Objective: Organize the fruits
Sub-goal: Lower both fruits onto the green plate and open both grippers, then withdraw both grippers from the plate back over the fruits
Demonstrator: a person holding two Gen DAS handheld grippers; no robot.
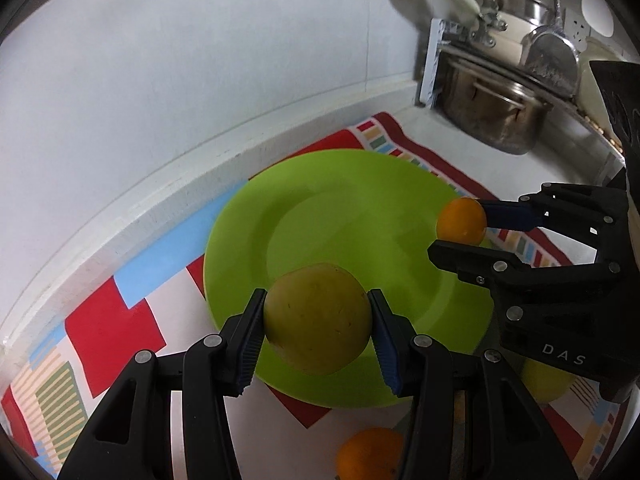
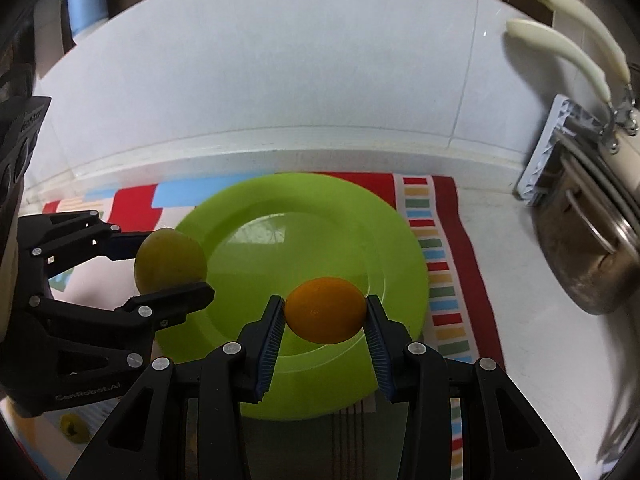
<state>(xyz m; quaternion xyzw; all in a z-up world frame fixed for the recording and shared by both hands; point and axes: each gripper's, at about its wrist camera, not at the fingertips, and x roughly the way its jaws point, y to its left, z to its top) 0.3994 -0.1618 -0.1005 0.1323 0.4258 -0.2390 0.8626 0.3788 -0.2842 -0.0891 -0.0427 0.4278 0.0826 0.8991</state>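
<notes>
Nearest, the left gripper (image 1: 316, 320) is clamped on a yellow-green fruit (image 1: 318, 318), which hangs over the near rim of the green plate (image 1: 340, 216). Just beyond and to its right, the right gripper (image 2: 325, 316) is clenched on an orange (image 2: 326, 309), held over the plate's right side, close to its middle. Both point steeply down, so the bare plate floor lies directly ahead and below each fruit; the orange looks better centred, while the left fruit probably needs carrying a little farther in. A second orange (image 1: 370, 454) waits on the patterned cloth (image 1: 112, 320), with pots (image 1: 500, 116) beyond by the wall.
</notes>
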